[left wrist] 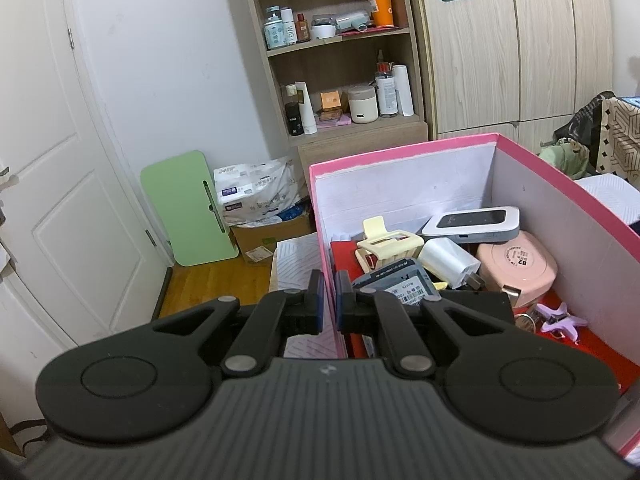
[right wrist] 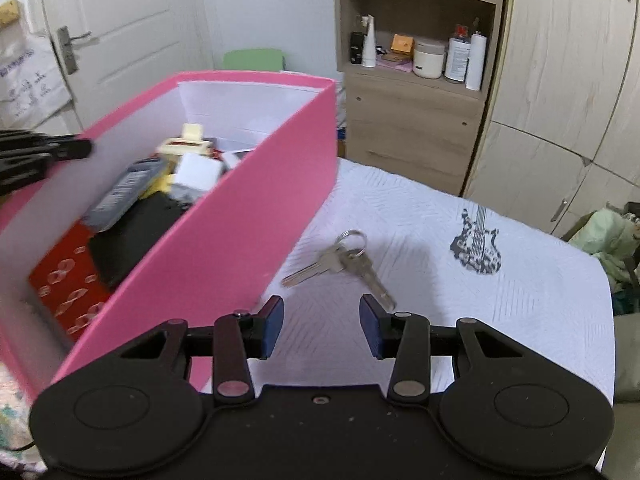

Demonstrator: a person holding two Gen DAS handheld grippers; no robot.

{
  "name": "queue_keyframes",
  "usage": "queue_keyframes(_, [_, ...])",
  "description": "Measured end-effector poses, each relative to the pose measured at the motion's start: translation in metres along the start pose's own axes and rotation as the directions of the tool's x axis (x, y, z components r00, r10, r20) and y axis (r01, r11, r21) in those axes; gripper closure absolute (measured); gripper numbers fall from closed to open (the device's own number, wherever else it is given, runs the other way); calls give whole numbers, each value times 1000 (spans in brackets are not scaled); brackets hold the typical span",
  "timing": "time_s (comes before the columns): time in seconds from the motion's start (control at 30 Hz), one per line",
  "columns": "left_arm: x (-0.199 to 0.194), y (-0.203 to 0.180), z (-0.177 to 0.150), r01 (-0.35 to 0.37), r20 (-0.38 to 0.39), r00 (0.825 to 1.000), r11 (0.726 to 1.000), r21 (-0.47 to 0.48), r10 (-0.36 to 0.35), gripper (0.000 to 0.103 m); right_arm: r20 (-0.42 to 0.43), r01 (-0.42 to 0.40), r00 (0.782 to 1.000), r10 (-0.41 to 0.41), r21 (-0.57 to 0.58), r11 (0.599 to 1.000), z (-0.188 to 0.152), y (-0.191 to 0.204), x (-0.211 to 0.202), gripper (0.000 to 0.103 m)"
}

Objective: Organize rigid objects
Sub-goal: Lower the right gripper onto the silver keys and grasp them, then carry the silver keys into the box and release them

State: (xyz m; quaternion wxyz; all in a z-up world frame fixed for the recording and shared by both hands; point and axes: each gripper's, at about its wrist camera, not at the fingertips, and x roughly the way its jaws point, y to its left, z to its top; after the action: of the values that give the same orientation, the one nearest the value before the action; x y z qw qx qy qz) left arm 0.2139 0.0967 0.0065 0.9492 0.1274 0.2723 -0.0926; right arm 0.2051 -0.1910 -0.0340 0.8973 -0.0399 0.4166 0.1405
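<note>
My left gripper (left wrist: 329, 298) is shut on the near left wall of a pink box (left wrist: 404, 152), one pad on each side of the wall. The box holds a cream hair claw (left wrist: 386, 242), a white charger (left wrist: 448, 260), a pink case (left wrist: 518, 266), a grey router (left wrist: 474, 222) and a purple clip (left wrist: 560, 318). In the right wrist view the box (right wrist: 224, 236) is tilted above the white cloth. A bunch of keys (right wrist: 344, 262) lies on the cloth just ahead of my right gripper (right wrist: 321, 326), which is open and empty.
A wooden shelf unit (left wrist: 340, 60) with bottles and jars stands behind, next to wardrobe doors (right wrist: 560, 80). A green board (left wrist: 188, 208) and a carton lean on the wall by the white door (left wrist: 52, 160). A guitar print (right wrist: 476, 244) marks the cloth.
</note>
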Motion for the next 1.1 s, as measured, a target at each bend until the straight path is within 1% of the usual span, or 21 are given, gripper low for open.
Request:
queue_keyframes(0.1, [2, -1, 1, -9, -15, 1000, 1000, 11, 9, 97, 26, 7, 1000, -7, -25, 1000, 8, -2, 14, 54])
queue_keyframes(0.13, [2, -2, 1, -12, -13, 1000, 1000, 22, 12, 97, 27, 1, 1000, 0, -29, 1000, 11, -3, 18, 52])
queue_keyframes(0.17, [2, -3, 1, -12, -10, 1000, 1000, 28, 12, 97, 28, -6, 1000, 7, -29, 1000, 12, -6, 23, 48])
queue_keyframes(0.27, [3, -3, 2, -16, -14, 1000, 999, 28, 16, 97, 11, 4, 1000, -4, -14, 1000, 16, -11, 40, 43])
queue_keyframes(0.33, [3, -3, 2, -12, -11, 1000, 1000, 24, 12, 97, -3, 2, 1000, -1, 18, 1000, 16, -15, 52, 43])
queue_keyframes(0.4, [3, -2, 1, -15, -11, 1000, 1000, 20, 15, 97, 45, -22, 999, 19, 84, 996, 13, -22, 55, 43])
queue_keyframes(0.43, [2, -2, 1, -11, -11, 1000, 1000, 18, 11, 97, 65, -27, 998, 21, 88, 996, 11, -22, 56, 43])
queue_keyframes(0.5, [2, -2, 1, -9, -11, 1000, 1000, 19, 9, 97, 90, -18, 996, 13, 52, 999, 8, -19, 58, 43])
queue_keyframes(0.53, [2, -2, 1, -12, -10, 1000, 1000, 23, 12, 97, 96, -8, 995, 5, 29, 1000, 6, -17, 59, 44])
queue_keyframes(0.57, [2, -3, 1, -14, -8, 1000, 1000, 27, 15, 97, 100, 5, 995, -6, 3, 1000, 5, -14, 59, 52])
queue_keyframes(0.63, [2, -3, 1, -14, -10, 1000, 1000, 25, 14, 97, 96, -35, 995, 36, -10, 999, 7, -11, 56, 73])
queue_keyframes(0.7, [1, -3, 1, -17, -8, 1000, 1000, 23, 18, 96, 85, -38, 996, 37, 6, 999, 8, -9, 53, 73])
queue_keyframes(0.87, [1, -4, 0, -20, -9, 1000, 999, 25, 20, 96, 139, -56, 989, 46, 65, 996, 4, -11, 39, 74])
queue_keyframes(1.1, [2, -1, 0, -15, -6, 1000, 1000, 18, 15, 96, 188, -71, 981, 51, 102, 992, 5, -14, 9, 74])
